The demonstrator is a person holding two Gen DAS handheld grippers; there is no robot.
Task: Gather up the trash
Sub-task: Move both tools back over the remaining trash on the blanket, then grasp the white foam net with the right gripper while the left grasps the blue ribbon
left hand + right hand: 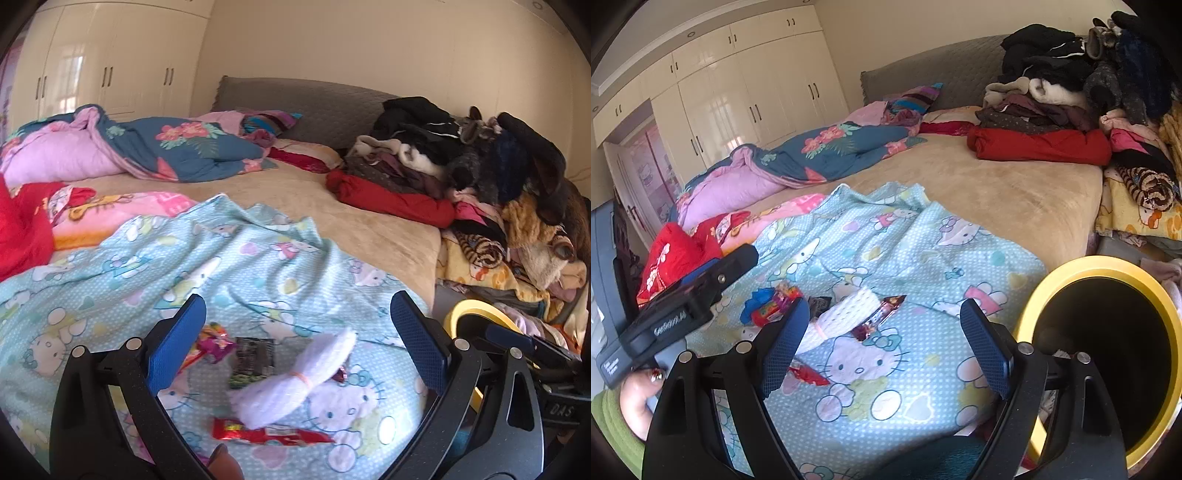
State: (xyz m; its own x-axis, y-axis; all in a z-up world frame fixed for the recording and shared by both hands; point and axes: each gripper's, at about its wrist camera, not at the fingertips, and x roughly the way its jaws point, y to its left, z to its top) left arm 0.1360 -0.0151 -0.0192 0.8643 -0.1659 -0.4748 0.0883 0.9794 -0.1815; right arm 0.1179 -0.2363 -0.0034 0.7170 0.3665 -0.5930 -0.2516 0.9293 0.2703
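Flanking wrappers on the blanket, both grippers gape beside the bin.

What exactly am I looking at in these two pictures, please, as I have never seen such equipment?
A person holds a two-finger tool in each hand; no robot arm. Each picture comes from a camera on one tool, looking along its blue-padded fingers. The left gripper and right gripper are both open and hold nothing. Below them, on a Hello Kitty sheet spread over a bed, lies the trash: a white tissue wad, a red wrapper, a dark packet and a colourful wrapper. The yellow-rimmed bin stands at the right.
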